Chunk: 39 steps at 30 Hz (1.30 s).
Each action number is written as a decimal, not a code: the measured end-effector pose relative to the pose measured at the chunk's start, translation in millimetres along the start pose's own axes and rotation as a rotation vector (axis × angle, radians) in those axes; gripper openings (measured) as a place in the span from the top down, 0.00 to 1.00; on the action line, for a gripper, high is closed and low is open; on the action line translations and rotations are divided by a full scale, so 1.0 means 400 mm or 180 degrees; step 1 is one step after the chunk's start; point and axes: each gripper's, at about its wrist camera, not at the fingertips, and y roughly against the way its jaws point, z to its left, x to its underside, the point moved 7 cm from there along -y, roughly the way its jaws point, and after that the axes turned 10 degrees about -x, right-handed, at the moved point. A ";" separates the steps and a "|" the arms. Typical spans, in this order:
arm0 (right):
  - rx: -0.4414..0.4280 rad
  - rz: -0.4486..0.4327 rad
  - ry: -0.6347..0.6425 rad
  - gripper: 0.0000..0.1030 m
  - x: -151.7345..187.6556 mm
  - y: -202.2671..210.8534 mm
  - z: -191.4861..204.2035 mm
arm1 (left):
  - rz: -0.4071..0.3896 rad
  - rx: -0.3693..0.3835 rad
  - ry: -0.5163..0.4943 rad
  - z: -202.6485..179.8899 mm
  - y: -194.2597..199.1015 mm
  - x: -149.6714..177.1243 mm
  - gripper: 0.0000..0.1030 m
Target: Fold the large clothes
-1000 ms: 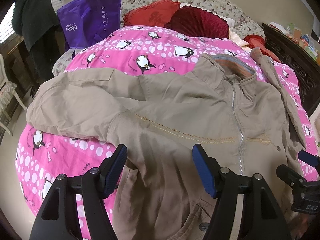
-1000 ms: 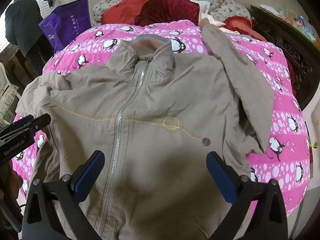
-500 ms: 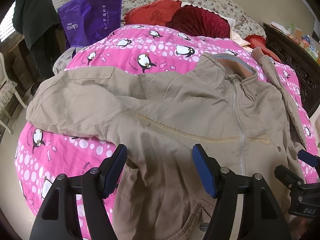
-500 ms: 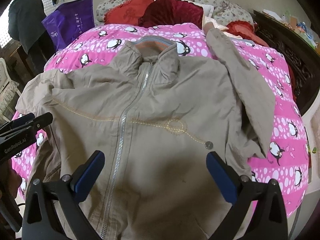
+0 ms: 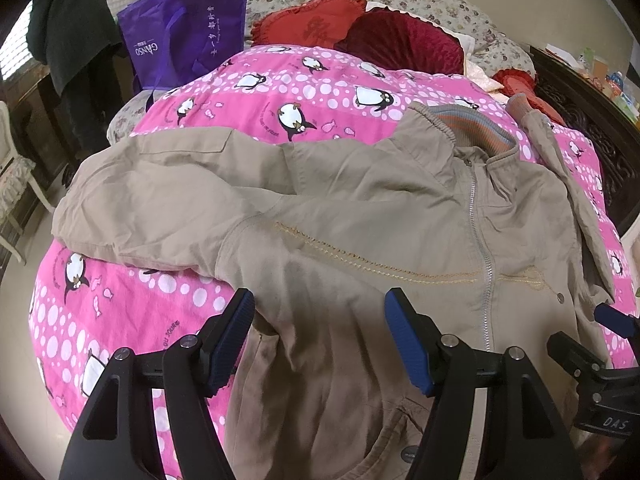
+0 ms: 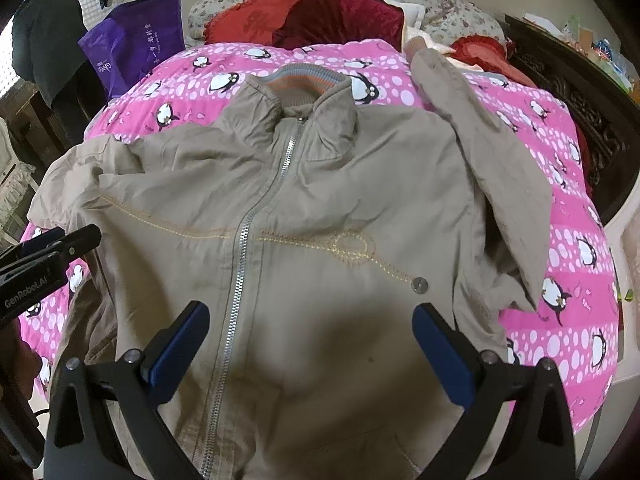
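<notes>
A tan zip-up jacket [image 5: 380,216] [image 6: 320,200] lies face up on the pink penguin bedspread [image 5: 280,92] [image 6: 560,264], zipped, collar toward the pillows. Its left sleeve [image 5: 160,184] stretches out to the left. Its right sleeve [image 6: 492,140] lies folded up along the right side. My left gripper [image 5: 320,316] is open and empty above the jacket's lower left side. My right gripper [image 6: 311,324] is open and empty above the jacket's lower front. Each gripper shows at the edge of the other's view.
Red cushions [image 5: 360,32] [image 6: 304,20] lie at the bed's head. A purple bag [image 5: 184,36] [image 6: 132,48] stands at the far left corner. A dark coat [image 5: 72,28] hangs left. A dark wooden bed frame [image 6: 580,108] runs along the right. A white chair [image 5: 12,184] stands at the left.
Both cameras have drifted slightly; the jacket sits a little lower and nearer in the right wrist view. Both grippers stay open and the jacket lies unchanged.
</notes>
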 end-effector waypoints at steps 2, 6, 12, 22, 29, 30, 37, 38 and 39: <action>0.0003 0.0004 0.0001 0.00 0.000 0.000 0.000 | 0.0002 0.0003 0.0005 0.001 -0.001 0.002 0.45; 0.0014 0.0004 0.0027 0.00 0.000 -0.002 0.002 | 0.0005 -0.0002 0.0010 0.000 -0.003 0.002 0.45; 0.0008 -0.0017 0.0048 0.00 -0.001 -0.005 0.010 | 0.0012 -0.0004 0.0020 0.005 -0.006 0.003 0.45; 0.0009 -0.0049 0.0108 0.00 -0.016 -0.014 0.036 | 0.0027 -0.0015 0.0048 0.016 -0.008 0.005 0.45; -0.0020 -0.0061 0.0065 0.00 -0.028 -0.022 0.046 | 0.0040 -0.0019 0.0080 0.031 -0.009 0.003 0.45; -0.0018 -0.0066 0.0078 0.00 -0.031 -0.023 0.049 | 0.0040 -0.0024 0.0091 0.036 -0.009 0.002 0.45; -0.0036 -0.0052 0.0184 0.00 -0.045 -0.033 0.083 | 0.0079 0.0050 0.0387 0.153 -0.011 -0.031 0.45; -0.0041 -0.0051 0.0204 0.00 -0.047 -0.033 0.087 | 0.0077 0.0020 0.0456 0.182 -0.013 -0.038 0.45; -0.0048 -0.0045 0.0220 0.00 -0.048 -0.035 0.092 | 0.0076 -0.0039 0.0584 0.232 -0.019 -0.048 0.45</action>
